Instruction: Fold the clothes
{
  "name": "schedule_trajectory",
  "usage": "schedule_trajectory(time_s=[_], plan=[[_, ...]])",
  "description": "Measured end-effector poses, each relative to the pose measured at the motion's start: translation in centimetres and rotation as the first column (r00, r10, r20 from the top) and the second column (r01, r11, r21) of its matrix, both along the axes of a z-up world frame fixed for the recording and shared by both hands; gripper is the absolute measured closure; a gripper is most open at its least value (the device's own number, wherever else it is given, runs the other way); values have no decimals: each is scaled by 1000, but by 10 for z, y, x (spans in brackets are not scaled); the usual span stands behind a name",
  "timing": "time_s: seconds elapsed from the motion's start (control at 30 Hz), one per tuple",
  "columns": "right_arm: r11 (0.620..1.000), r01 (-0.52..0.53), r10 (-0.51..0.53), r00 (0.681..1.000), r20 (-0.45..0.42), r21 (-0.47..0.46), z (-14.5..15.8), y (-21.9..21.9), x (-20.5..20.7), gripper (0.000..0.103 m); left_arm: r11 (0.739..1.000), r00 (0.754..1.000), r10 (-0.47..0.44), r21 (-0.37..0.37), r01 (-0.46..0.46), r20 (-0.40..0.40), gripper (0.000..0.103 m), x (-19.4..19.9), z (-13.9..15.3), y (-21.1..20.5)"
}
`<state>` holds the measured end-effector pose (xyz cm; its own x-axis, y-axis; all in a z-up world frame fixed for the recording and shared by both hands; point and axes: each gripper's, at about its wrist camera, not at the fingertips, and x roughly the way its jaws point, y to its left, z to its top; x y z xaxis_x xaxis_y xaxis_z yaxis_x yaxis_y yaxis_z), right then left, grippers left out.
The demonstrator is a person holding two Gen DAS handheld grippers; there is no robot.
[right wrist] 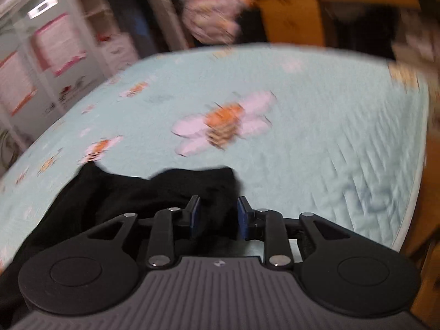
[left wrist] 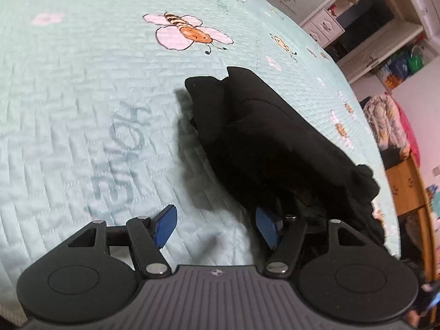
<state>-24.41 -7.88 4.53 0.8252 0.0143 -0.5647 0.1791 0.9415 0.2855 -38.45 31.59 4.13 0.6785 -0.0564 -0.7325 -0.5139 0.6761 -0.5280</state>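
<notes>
Black garment (right wrist: 154, 192) cloth is seen between the blue pads of the right gripper (right wrist: 217, 214), whose jaws stand partly apart; whether the pads actually press on the cloth cannot be told through the blur. The left gripper (left wrist: 217, 228) is held wide open with nothing between its jaws, one pad just beside the near edge of the same garment (left wrist: 275, 148), probably so that a second edge can be taken. The garment is bunched in a long dark heap near the edge of a pale green quilted bedspread (left wrist: 82, 110) printed with bees (left wrist: 189, 31), which serves as the folding surface. White shelves (left wrist: 385, 27) and piled clothing (left wrist: 387, 121) are seen beyond the bed.
</notes>
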Motion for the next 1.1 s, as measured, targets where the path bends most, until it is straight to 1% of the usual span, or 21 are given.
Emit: schedule_trajectory(time_s=[0.07, 0.13, 0.17, 0.2, 0.27, 0.33, 0.37, 0.4, 0.43, 0.47, 0.53, 0.57, 0.6, 0.7, 0.77, 0.83, 0.97, 1.0, 1.07, 1.1], plan=[[998, -46, 49, 997, 68, -43, 14, 17, -16, 65, 1000, 1000, -20, 16, 20, -1, 36, 8, -2, -1], [991, -118, 124, 985, 119, -58, 24, 37, -28, 61, 999, 1000, -21, 29, 20, 5, 35, 17, -4, -2], [984, -164, 171, 975, 140, -63, 28, 49, -33, 54, 999, 1000, -17, 37, 17, 9, 35, 21, -6, -2], [970, -236, 242, 959, 145, -62, 30, 62, -38, 48, 999, 1000, -9, 44, 9, 10, 35, 26, -8, -1], [924, -381, 383, 915, 124, -43, 29, 87, -41, 46, 999, 1000, 23, 43, -24, 10, 35, 34, -13, 4], [889, -459, 458, 885, 87, -14, 16, 106, -38, 46, 998, 999, 48, 41, -49, 19, 38, 41, -14, 8], [880, -475, 474, 878, 65, -5, 7, 114, -34, 46, 998, 998, 53, 45, -54, 22, 39, 45, -13, 9], [874, -486, 486, 873, 42, 3, -3, 120, -30, 46, 997, 999, 44, 58, -46, 21, 52, 50, -9, 9], [867, -498, 498, 867, 8, 9, -13, 126, -25, 46, 997, 999, 36, 72, -37, 21, 70, 55, -5, 9], [864, -503, 503, 863, -37, 17, -26, 132, -17, 46, 996, 999, 29, 86, -31, 22, 75, 60, -1, 9], [857, -516, 515, 856, -51, -14, -46, 137, -15, 45, 993, 999, 20, 115, -23, 26, 82, 69, 10, 8], [852, -523, 521, 852, -53, -32, -56, 140, -15, 45, 991, 999, 17, 132, -21, 31, 83, 73, 17, 8], [839, -538, 536, 843, -45, -78, -61, 143, -19, 44, 988, 999, 15, 152, -21, 42, 84, 76, 27, 8], [815, -555, 558, 829, -32, -169, -65, 151, -27, 43, 974, 997, 5, 225, -24, 82, 87, 86, 59, 5], [817, -555, 558, 829, -29, -155, -64, 150, -27, 40, 958, 993, 11, 285, -44, 116, 93, 94, 83, 3], [821, -555, 557, 830, -23, -131, -63, 147, -26, 37, 937, 988, -9, 347, -44, 151, 94, 108, 106, -1], [819, -557, 560, 828, -16, -140, -64, 149, -32, 34, 886, 975, -84, 463, -23, 208, 94, 145, 151, -9], [818, -557, 561, 828, -16, -141, -64, 149, -32, 34, 878, 973, -94, 478, -18, 209, 90, 155, 155, -9], [817, -560, 563, 826, -18, -139, -64, 149, -31, 33, 863, 976, -77, 504, -37, 203, 83, 172, 161, -6], [817, -561, 564, 825, -18, -136, -65, 149, -30, 33, 868, 979, -59, 495, -47, 196, 74, 175, 161, -2]])
